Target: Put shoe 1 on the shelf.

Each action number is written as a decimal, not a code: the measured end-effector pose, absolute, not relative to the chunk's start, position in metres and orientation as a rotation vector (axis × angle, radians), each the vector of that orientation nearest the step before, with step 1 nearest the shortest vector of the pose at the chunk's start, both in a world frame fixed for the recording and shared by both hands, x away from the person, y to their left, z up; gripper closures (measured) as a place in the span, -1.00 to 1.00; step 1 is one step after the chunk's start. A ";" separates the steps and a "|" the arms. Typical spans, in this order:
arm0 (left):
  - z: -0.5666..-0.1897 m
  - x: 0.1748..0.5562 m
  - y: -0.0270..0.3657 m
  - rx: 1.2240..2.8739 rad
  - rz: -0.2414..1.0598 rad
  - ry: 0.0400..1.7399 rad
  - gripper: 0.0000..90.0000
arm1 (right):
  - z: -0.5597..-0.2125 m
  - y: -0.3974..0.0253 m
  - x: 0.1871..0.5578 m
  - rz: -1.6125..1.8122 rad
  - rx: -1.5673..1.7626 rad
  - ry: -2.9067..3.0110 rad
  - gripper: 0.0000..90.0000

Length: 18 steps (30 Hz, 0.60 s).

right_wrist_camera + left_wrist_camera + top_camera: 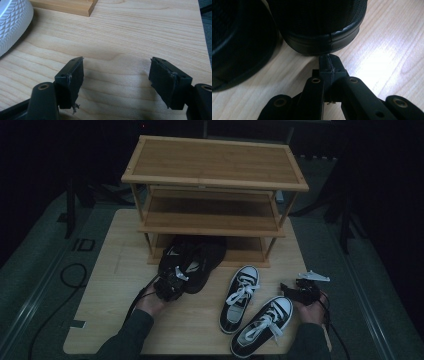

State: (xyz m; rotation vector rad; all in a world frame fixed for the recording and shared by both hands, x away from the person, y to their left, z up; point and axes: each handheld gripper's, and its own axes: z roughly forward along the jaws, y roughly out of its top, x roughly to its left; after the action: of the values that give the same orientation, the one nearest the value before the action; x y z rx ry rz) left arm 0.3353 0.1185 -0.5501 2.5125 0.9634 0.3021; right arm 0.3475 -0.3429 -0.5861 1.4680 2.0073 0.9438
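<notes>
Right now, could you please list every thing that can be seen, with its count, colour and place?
Three-tier bamboo shoe rack: one, light brown, far side of table.
Black slip-on shoes: two, front of rack's bottom shelf, left of centre.
Black-and-white lace-up sneakers: two, near right part of table.
Pale wooden table: one, carrying everything.
Left gripper: black, jaws shut, tip against a black shoe's heel.
Right gripper: black, jaws open over bare table, right of sneakers.

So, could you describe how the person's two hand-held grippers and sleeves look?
Both are black, with two jointed jaws ending in flat rectangular pads and brass-coloured rivets. The right hand-held gripper carries a grey three-cornered plate on top, and a black cable trails from it. The left hand-held gripper bears a small pale plate. The sleeves are dark grey-green.
</notes>
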 end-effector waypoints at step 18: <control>-0.542 0.344 0.068 2.512 0.315 0.848 1.00 | -0.586 -0.343 0.348 0.944 1.467 2.008 -0.39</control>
State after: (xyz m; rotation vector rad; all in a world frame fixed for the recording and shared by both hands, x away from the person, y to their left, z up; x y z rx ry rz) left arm 0.3441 0.0680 -0.5422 2.5117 0.8482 0.3153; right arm 0.3476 -0.3429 -0.5861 1.4672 2.0078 0.9438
